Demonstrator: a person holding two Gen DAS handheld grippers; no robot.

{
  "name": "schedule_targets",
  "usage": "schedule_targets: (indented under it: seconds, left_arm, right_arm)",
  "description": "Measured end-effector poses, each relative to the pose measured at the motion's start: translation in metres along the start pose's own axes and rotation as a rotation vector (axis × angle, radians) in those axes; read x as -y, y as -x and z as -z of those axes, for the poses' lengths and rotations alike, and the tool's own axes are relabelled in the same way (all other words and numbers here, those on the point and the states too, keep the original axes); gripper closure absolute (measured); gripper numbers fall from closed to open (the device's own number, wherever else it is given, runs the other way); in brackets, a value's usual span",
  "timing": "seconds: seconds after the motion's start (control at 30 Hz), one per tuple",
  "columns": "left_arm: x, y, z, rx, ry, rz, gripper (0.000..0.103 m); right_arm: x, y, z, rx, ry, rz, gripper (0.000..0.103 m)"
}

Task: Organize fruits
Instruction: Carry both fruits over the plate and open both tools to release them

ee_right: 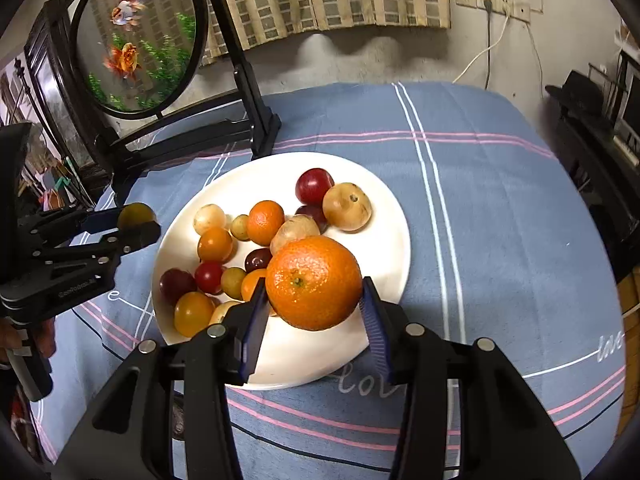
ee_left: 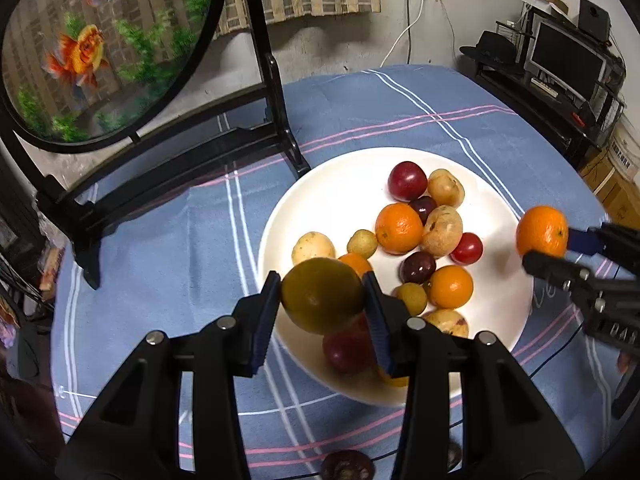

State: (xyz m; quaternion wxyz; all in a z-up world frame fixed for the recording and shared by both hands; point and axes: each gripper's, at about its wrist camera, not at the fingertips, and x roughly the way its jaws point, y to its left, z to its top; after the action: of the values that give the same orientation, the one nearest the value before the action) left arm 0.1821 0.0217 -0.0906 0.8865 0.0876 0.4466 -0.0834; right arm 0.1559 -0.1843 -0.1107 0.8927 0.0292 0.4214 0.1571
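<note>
A white plate (ee_left: 332,200) (ee_right: 384,216) on the blue cloth holds several small fruits: oranges, red plums and tan ones. My left gripper (ee_left: 323,295) is shut on a greenish-yellow citrus fruit (ee_left: 323,294) and holds it above the plate's near left edge. It also shows in the right wrist view (ee_right: 136,222), left of the plate. My right gripper (ee_right: 314,292) is shut on a large orange (ee_right: 314,282) above the plate's near edge. It shows in the left wrist view (ee_left: 548,242) with its orange (ee_left: 542,230) at the plate's right rim.
A round fish picture on a black stand (ee_left: 172,160) (ee_right: 240,120) stands at the table's back left, close to the plate. A dark fruit (ee_left: 346,466) lies on the cloth near the front edge. Shelves with a monitor (ee_left: 568,60) stand beyond the table's right.
</note>
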Motion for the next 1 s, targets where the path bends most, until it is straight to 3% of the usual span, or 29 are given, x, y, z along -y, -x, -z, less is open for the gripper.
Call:
schedule_targets:
  seconds: [0.47, 0.5, 0.53, 0.57, 0.63, 0.67, 0.73, 1.0]
  left_arm:
    - [0.009, -0.037, -0.032, -0.008, 0.020, -0.040, 0.059]
    - [0.009, -0.038, -0.033, 0.003, 0.025, -0.052, 0.055]
    - [0.008, -0.038, -0.035, 0.009, 0.036, -0.064, 0.039]
    - [0.007, -0.038, -0.035, 0.019, 0.047, -0.072, 0.030]
    - [0.005, -0.038, -0.037, 0.029, 0.062, -0.071, 0.030]
    - [0.004, -0.038, -0.037, 0.027, 0.066, -0.070, 0.029]
    - [0.003, -0.038, -0.037, 0.026, 0.064, -0.074, 0.029]
    - [0.001, -0.013, -0.038, 0.066, 0.061, -0.072, 0.025]
  right_arm:
    - [-0.031, -0.028, -0.028, 0.002, 0.082, -0.048, 0.057]
    - [-0.032, -0.031, -0.029, -0.004, 0.091, -0.047, 0.057]
    - [-0.034, -0.036, -0.030, -0.015, 0.106, -0.038, 0.056]
    - [-0.035, -0.040, -0.031, -0.021, 0.118, -0.020, 0.056]
    - [-0.038, -0.044, -0.031, -0.025, 0.143, 0.015, 0.056]
    - [-0.038, -0.044, -0.031, -0.018, 0.149, 0.016, 0.055]
    - [-0.035, -0.033, -0.030, 0.038, 0.135, -0.001, 0.031]
    - [-0.034, -0.005, -0.034, 0.091, 0.136, -0.016, 0.029]
